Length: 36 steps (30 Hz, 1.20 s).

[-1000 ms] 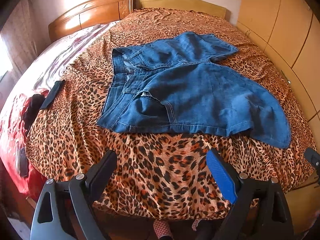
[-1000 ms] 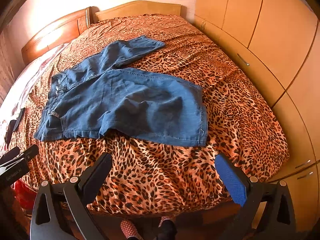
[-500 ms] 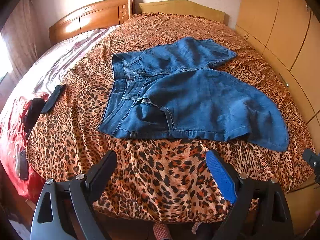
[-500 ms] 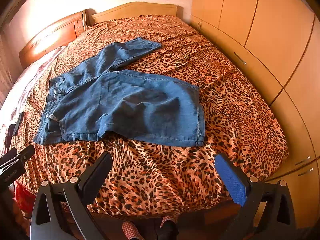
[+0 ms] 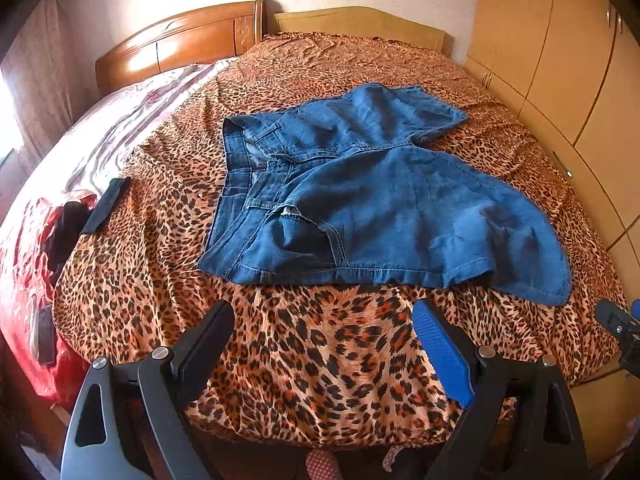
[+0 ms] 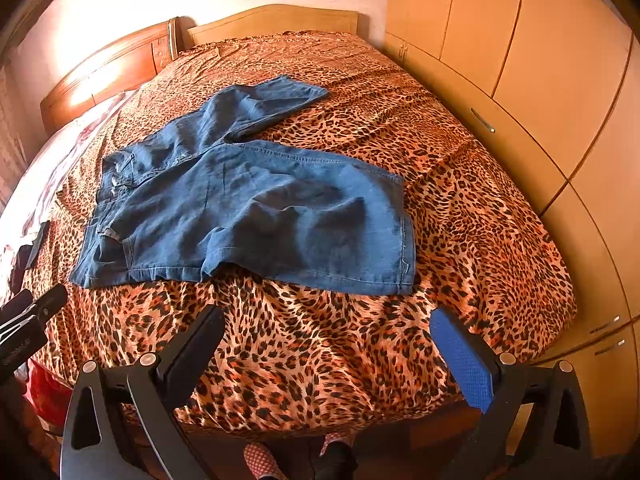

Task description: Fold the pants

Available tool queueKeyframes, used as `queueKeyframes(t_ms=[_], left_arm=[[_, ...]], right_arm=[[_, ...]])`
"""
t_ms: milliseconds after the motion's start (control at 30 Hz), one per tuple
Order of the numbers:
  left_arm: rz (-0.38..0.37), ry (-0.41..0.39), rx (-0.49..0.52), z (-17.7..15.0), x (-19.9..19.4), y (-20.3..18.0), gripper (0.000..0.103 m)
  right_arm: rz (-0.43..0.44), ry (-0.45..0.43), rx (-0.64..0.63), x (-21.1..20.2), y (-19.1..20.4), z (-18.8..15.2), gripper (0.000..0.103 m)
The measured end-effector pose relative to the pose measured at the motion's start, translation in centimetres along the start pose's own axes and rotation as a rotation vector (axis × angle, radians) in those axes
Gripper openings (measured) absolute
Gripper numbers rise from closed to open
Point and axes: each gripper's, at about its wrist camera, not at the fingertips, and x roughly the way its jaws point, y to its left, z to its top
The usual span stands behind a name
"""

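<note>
Leopard-print bedspread (image 5: 304,344) covers a wide bed; two wooden headboards stand at the far end, a pale one (image 5: 360,24) beside a darker reddish one (image 5: 176,44). Wardrobe doors (image 6: 560,80) run along the right side of the bed.

Left of the bedspread: pale floral sheet (image 5: 120,128), red fabric (image 5: 20,280) at the near corner, a dark flat strap (image 5: 106,204) lying across the bedspread's left edge.

Denim shorts (image 5: 360,208) lie flat on the bedspread, roughly centred, unfolded. Waistband (image 5: 236,168) faces left toward the strap; both legs run right toward the wardrobe. The far leg (image 5: 392,112) angles off toward the headboards; the near leg (image 5: 460,240) spreads wide, its hem nearest the wardrobe side. A pocket lining shows at the near hip.

Left gripper (image 5: 322,344): jaws wide apart, holding nothing, over bare bedspread at the foot edge. The shorts' near hem lies just beyond the fingertips, not touching. The black finger (image 5: 204,340) sits below the waistband corner, the blue-padded finger (image 5: 440,352) below the near leg.

Right gripper (image 6: 326,344): jaws likewise spread, empty, over the foot edge. The near leg's hem corner (image 6: 404,272) lies just ahead, between the two fingers, clear of both.

A person's feet in dotted slippers (image 6: 260,460) show on the floor below the bed's foot.
</note>
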Motion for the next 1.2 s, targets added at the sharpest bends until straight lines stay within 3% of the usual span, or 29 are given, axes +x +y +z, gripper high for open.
queueKeyframes(t_ms=[933,1200], left_arm=[[0.001,0.030,-0.004,0.7,0.3,0.7,0.092],[0.045,0.054,-0.016,2.2,2.0,-1.4,0.092]], right_arm=[[0.010,0.022,0.007,0.1,0.8,0.3,0.102],[0.047,0.036,-0.020,3.0,-0.3,2.9,0.102]])
